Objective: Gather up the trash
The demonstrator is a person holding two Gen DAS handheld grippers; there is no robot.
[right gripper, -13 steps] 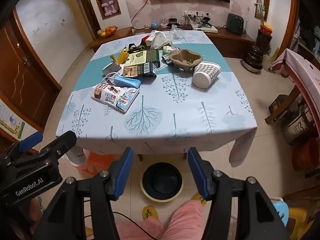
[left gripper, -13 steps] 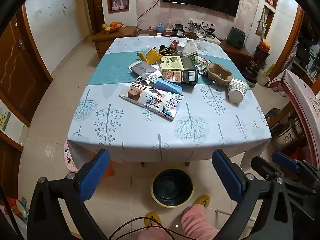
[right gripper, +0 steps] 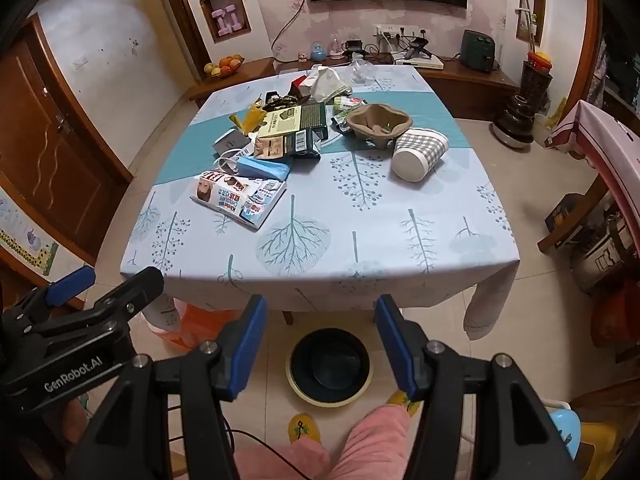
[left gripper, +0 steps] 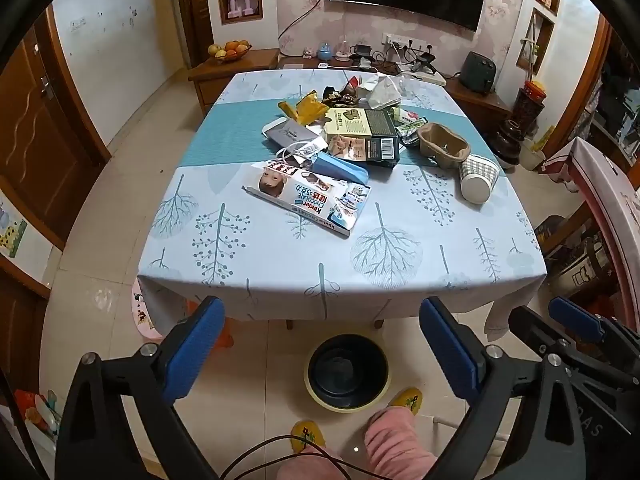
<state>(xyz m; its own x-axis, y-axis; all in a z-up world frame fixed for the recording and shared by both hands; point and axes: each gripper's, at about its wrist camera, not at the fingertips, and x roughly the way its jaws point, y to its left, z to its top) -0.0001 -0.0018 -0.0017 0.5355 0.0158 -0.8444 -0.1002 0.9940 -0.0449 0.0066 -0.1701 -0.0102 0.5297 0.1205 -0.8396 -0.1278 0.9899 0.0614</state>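
Barely any change from a moment ago: same litter heap on the table (left gripper: 400,264), just framed slightly closer. Left gripper (left gripper: 322,354) spread wide, right gripper (right gripper: 320,344) narrower but open, both empty, short of the table's near edge. Kinder chocolate box (left gripper: 308,198) nearest that edge, checked paper cup (left gripper: 478,178) tipped over behind. Dark bin (right gripper: 330,364) on the floor below, contents hard to make out.

tablecloth (left gripper: 400,264): smooth printed cloth | cup (left gripper: 478,178): checked paper | tray (left gripper: 444,146): matt pulp | floor (left gripper: 120,208): glossy tile
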